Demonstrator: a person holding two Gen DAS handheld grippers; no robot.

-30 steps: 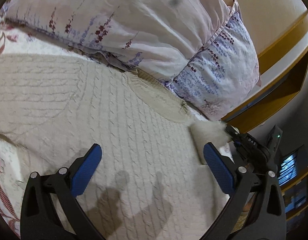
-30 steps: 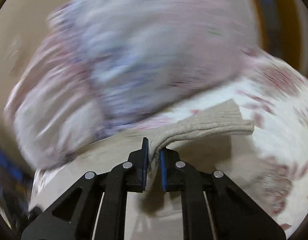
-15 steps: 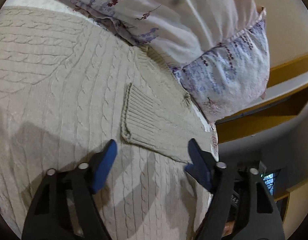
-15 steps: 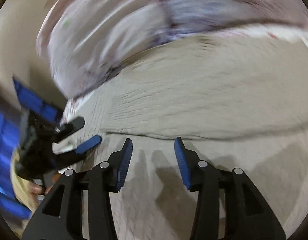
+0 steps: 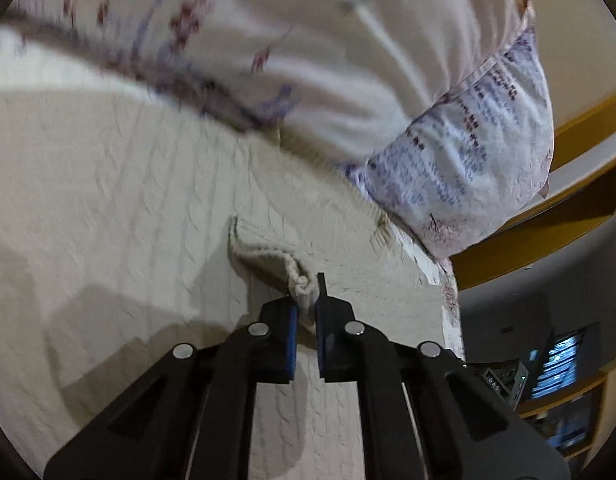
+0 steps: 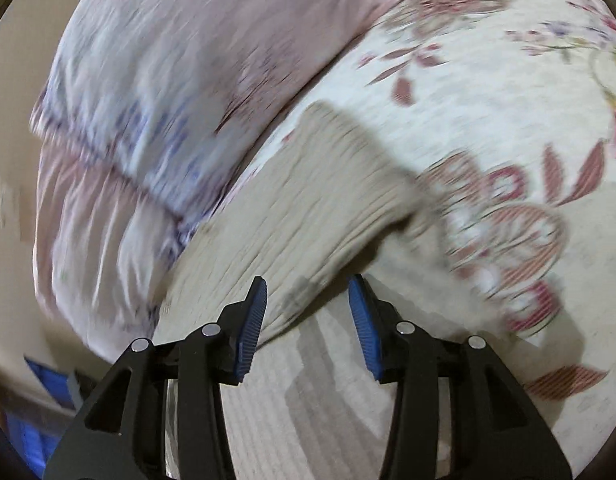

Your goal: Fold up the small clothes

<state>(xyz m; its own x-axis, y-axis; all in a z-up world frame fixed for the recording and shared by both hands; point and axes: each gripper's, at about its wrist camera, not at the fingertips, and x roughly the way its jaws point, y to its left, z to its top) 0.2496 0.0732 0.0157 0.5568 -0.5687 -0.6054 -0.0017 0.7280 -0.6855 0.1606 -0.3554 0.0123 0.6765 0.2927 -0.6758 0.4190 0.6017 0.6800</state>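
A cream cable-knit sweater (image 5: 120,200) lies spread on the bed. Its folded-in sleeve ends in a ribbed cuff (image 5: 268,254), and my left gripper (image 5: 306,312) is shut on the cuff's bunched edge. In the right wrist view the same sweater (image 6: 308,208) lies across the flowered bedspread (image 6: 507,92). My right gripper (image 6: 308,316) hangs over the sweater's near fold with its blue pads apart, and nothing is pinched between them.
Two flowered pillows (image 5: 347,60) are stacked against the sweater's far side, also seen as pillows (image 6: 156,92) in the right wrist view. A yellow wooden ledge (image 5: 567,184) runs beyond the bed's right edge, with dark shelves and a lit screen (image 5: 555,368) below.
My left gripper closed from wide open onto the sleeve cuff. My right gripper let go of the sweater edge, opened, and swung across over the sweater's body.
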